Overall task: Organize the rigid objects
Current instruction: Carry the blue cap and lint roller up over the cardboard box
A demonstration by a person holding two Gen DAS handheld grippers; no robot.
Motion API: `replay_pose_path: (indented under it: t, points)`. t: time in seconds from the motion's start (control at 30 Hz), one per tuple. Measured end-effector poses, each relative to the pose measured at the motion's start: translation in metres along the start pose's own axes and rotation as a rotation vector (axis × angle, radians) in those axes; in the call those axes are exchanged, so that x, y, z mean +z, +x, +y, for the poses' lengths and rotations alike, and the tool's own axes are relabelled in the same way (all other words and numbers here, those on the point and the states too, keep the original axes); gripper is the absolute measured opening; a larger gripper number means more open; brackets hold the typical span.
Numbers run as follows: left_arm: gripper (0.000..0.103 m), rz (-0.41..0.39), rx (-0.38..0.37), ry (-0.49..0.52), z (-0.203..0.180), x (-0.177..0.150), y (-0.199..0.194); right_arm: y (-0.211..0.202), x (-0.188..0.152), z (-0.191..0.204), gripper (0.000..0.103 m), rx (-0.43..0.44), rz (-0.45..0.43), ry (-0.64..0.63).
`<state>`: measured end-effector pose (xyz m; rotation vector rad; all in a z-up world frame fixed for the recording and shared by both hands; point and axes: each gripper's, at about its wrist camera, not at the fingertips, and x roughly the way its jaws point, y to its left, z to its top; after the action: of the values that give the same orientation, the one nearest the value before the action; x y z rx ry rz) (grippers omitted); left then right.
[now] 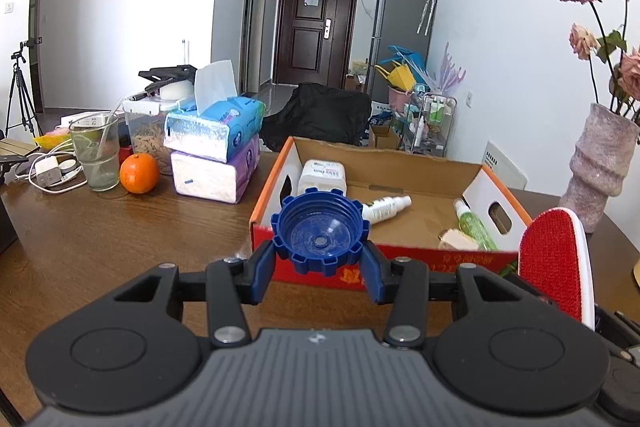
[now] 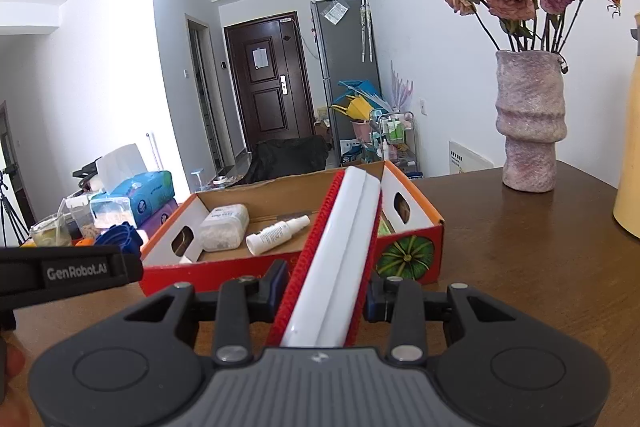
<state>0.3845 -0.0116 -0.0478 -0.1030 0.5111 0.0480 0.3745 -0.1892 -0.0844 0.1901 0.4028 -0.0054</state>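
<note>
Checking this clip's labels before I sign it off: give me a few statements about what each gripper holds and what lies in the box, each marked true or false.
1. The left gripper is shut on a blue cap. True.
2. The right gripper is empty. False: it is shut on a red and white lint brush.
3. A white spray bottle lies in the cardboard box. True.
4. The orange lies inside the box. False: it sits on the table beside the glass.
5. The vase lies on its side. False: it stands upright, holding flowers.
</note>
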Motion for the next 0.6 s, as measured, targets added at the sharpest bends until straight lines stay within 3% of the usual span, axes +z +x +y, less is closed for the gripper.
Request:
replay_pose_path:
  t: [0.6]
  points:
    - [0.046,-0.004,0.026,-0.024,-0.004,0.028,0.049,0.053,0.027,-0.002,0.035,0.013,-0.017,0.030]
